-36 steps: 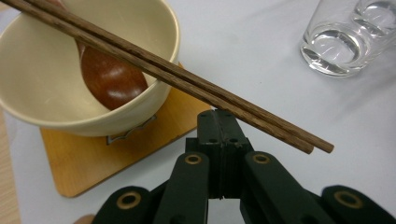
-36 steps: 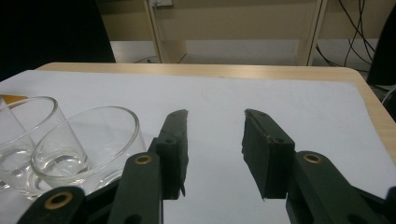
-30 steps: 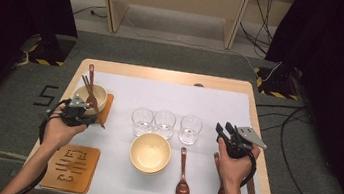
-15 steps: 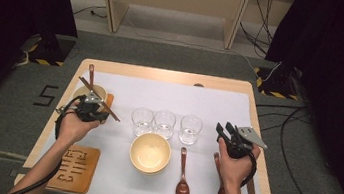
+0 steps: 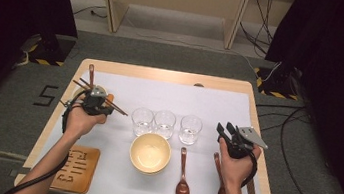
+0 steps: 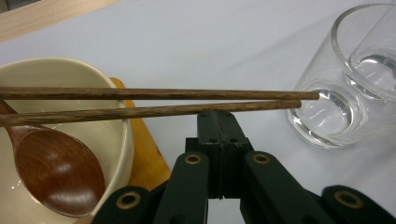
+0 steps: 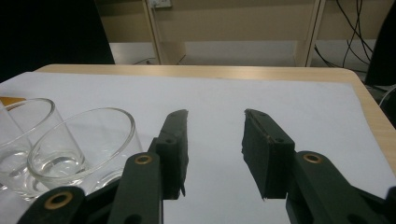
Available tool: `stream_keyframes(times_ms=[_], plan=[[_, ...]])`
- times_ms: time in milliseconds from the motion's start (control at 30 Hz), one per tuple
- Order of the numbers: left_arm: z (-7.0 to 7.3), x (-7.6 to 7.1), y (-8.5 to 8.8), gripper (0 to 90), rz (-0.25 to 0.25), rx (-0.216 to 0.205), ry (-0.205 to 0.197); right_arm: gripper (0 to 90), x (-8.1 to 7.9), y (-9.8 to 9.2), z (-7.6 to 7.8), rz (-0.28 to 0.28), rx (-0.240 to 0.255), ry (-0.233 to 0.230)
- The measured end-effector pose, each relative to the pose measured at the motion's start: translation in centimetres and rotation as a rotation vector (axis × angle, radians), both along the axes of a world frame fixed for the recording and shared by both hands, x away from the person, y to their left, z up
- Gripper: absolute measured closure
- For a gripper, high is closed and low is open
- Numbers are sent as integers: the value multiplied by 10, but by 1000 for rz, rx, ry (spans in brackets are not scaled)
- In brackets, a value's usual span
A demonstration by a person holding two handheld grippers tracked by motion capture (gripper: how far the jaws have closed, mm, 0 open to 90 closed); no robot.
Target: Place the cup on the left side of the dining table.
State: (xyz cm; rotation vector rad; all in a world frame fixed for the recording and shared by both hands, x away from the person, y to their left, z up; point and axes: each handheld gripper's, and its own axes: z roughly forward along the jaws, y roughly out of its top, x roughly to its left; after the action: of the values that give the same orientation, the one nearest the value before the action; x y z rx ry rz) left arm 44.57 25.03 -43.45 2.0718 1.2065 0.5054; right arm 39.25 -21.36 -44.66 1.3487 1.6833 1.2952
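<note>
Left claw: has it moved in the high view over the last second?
Yes. The left claw, shut on the chopsticks, has drifted right and slightly toward the person, away from the bowl at the table's left edge and nearer the leftmost glass.

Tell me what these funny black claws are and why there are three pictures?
A person sits at a table holding a grabbing tool in each hand. One picture looks down from above; the other two come from small cameras riding on each tool. The left tool is squeezed shut on two chopsticks, held over a bowl with a wooden spoon in it. The right tool is open and holds nothing. On the table are also three glasses, another bowl, two more spoons and a wooden coaster.
</note>
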Motion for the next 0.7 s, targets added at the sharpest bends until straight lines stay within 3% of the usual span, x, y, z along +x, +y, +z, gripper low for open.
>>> stream_keyframes(times_ms=[233,400,500,700], plan=[[1,0,4,889,-2,-8,-5,607,0,1,0,1,-3,1],[17,2,14,891,10,-39,-29,607,0,0,0,2,-2,0],[28,16,24,892,61,-40,-50,607,0,1,0,3,-1,0],[35,49,36,894,148,34,-67,607,0,1,0,6,0,0]])
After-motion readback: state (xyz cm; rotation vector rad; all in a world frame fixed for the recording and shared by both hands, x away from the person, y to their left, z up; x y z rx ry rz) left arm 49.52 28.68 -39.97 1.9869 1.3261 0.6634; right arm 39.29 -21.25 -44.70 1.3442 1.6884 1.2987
